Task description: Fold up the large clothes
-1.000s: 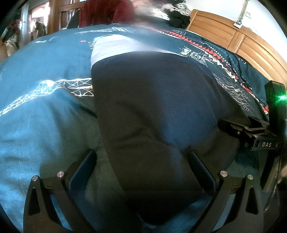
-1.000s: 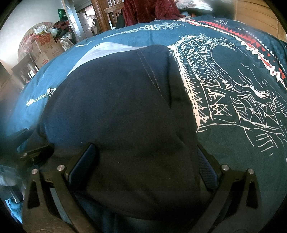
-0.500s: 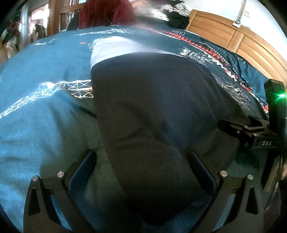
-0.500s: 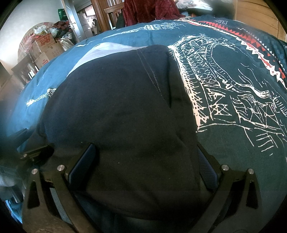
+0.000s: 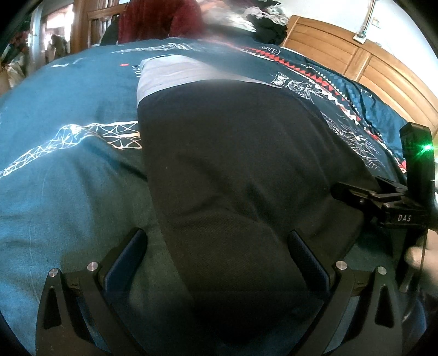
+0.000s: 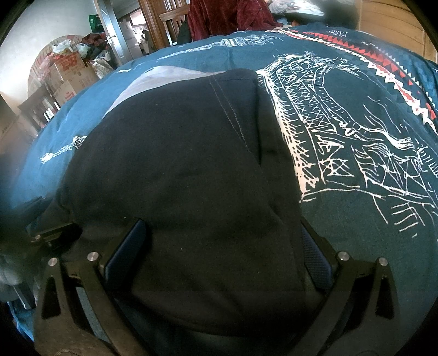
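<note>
Dark navy trousers [image 5: 241,175] of heavy cloth lie lengthwise on the bed, running away from both grippers towards its far end, with a line of pale stitching showing along the upper part in the right wrist view. They rest on a teal bedspread [image 5: 68,175] printed with white sketch-like bridge drawings and a red and white zigzag border on the right side. A pale grey folded cloth [image 5: 175,72] pokes out from under the far end of the trousers. Beyond the bed on the right runs a wooden headboard [image 5: 369,68], and a dark red garment [image 6: 227,16] hangs at the far end. Stacked cardboard boxes [image 6: 71,74] sit off to the left near a doorway.

At the near end, the left gripper [image 5: 216,246] has its jaws apart, straddling the left edge of the trousers. The right gripper [image 6: 221,241] also has its jaws spread wide, one on each side of the dark cloth, which bulges between them. A green light glows on the right gripper's housing in the left wrist view.
</note>
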